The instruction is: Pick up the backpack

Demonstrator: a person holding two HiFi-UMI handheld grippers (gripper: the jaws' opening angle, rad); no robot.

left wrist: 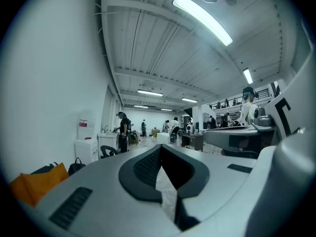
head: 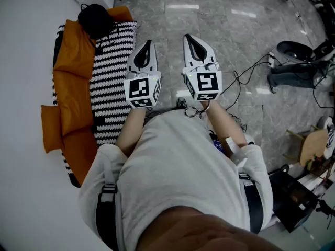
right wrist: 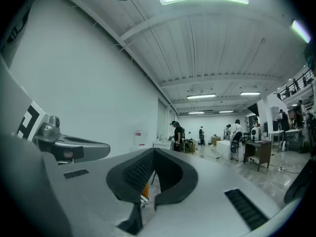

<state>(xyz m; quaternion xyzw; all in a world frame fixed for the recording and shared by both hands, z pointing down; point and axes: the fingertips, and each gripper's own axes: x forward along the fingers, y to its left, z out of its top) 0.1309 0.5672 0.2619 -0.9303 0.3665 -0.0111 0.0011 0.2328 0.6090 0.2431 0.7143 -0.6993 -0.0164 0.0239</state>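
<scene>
The black backpack (head: 96, 19) lies at the far end of an orange sofa (head: 73, 82), partly on a black-and-white striped throw (head: 111, 82). It also shows as a small dark bag (left wrist: 75, 166) beside an orange cushion (left wrist: 37, 184) in the left gripper view. Both grippers are held level in front of the person, well short of the backpack and to its right. The left gripper (head: 148, 43) (left wrist: 160, 150) is shut and holds nothing. Parallel to it, the right gripper (head: 187, 36) (right wrist: 153, 152) is also shut and empty.
Grey stone floor (head: 220, 20) stretches ahead. Black cables (head: 246, 77) and a power strip (head: 271, 59) lie to the right, with a dark box (head: 296, 197) and a wooden stool (head: 314, 145) at lower right. Far off stand desks and people (right wrist: 177, 137); a white wall (left wrist: 49, 83) runs along the left.
</scene>
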